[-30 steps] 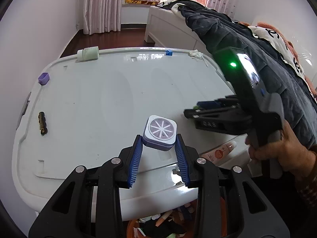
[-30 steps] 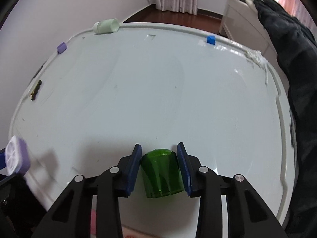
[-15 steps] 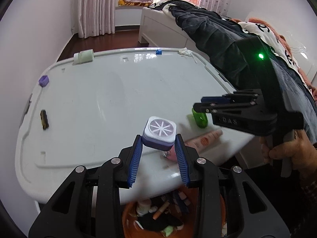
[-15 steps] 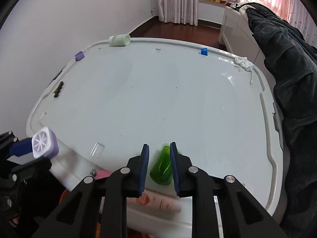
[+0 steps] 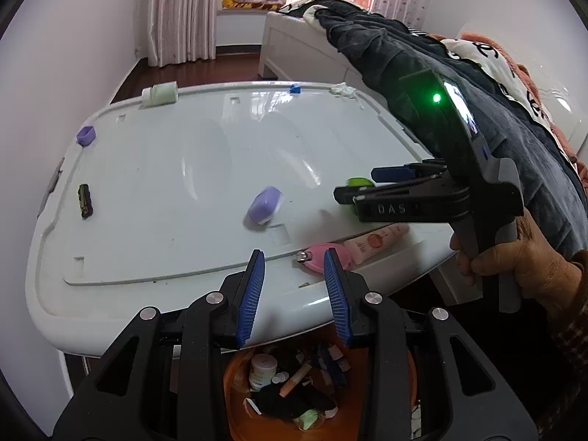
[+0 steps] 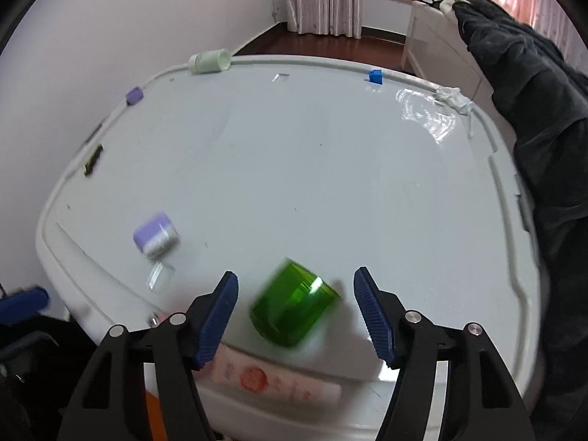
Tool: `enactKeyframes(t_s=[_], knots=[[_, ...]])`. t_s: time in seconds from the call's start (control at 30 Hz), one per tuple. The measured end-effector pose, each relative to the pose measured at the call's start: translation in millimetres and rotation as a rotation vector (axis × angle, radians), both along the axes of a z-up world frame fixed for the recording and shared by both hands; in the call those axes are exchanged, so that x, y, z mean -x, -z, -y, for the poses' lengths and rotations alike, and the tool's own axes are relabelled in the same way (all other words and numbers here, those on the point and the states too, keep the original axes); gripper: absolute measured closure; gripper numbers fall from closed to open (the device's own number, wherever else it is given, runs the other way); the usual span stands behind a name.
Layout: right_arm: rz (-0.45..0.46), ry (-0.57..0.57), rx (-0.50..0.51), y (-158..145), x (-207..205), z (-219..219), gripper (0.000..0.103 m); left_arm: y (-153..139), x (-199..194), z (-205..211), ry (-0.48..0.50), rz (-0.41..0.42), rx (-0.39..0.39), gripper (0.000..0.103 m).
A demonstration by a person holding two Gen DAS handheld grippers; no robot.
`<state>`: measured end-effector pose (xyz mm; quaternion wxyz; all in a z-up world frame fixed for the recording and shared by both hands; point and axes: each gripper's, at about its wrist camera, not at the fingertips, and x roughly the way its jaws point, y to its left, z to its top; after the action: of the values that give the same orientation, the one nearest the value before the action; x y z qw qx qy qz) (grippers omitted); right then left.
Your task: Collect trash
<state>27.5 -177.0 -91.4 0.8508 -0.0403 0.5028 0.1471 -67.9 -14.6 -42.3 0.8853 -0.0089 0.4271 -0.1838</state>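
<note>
1. Trash already fills part of the orange bin (image 5: 235,397) below the near edge of the white surface (image 5: 165,191): a small white jar, a tube or two and dark scraps lie inside, so some collecting looks done.

2. Much is left on the surface: a purple-and-white cap (image 5: 264,205) tipped on its side near the middle, a green jar (image 6: 292,305) lying tilted near the front, a pink tube (image 5: 371,244) and a pink clip-like item (image 5: 323,257) at the front edge, plus a pale green jar (image 5: 160,94), a small purple piece (image 5: 86,136), a blue piece (image 5: 294,88), a crumpled white scrap (image 5: 341,90) and a dark item (image 5: 84,201) along the far and side rims.

3. Left claw (image 5: 294,290) stands parted and empty over the front edge, above the bin; nothing lies between its blue pads.

4. Right claw (image 6: 296,316) is opening; the green jar sits between the pads, clear of both and blurred, so it looks loose, not held.

5. My judgement: the job is around the early-to-middle stage, since both claws carry nothing.

6. Hard to make out: whether the green jar rests on the surface or is mid-fall; the bin's full contents, cut off by the left claw's arms; the dark item's identity.
</note>
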Motion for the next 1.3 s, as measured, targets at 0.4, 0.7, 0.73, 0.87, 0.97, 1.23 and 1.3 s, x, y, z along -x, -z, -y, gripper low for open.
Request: enactKeyframes(t_s=[0.4,0.7,0.73,0.87,0.97,1.23,1.3], knots=[[0.012,-0.025,0.043,-4,9,-13,0.074,15,-26,-9,-0.045,-0.080,0.042,0.067],[0.011,-0.010,-0.004,-14,5,7,0.079,44,-72,29,-0.017,-0.135,-0.011,0.061],[0.009,-0.005,-0.008,-13,5,9,0.079,49,-76,30,-0.018,-0.143,-0.012,0.061],[0.011,0.021,-0.041,-15,6,18,0.062,57,-78,31,-0.043,-0.106,-0.073,0.089],[0.027,0.040,-0.034,-17,7,26,0.051,55,-79,25,-0.054,-0.108,-0.057,0.103],[0.034,0.087,-0.048,-20,11,46,0.035,46,-84,28,0.000,-0.111,-0.018,0.103],[0.039,0.095,-0.050,-22,12,47,0.034,47,-89,31,0.014,-0.119,-0.015,0.093]])
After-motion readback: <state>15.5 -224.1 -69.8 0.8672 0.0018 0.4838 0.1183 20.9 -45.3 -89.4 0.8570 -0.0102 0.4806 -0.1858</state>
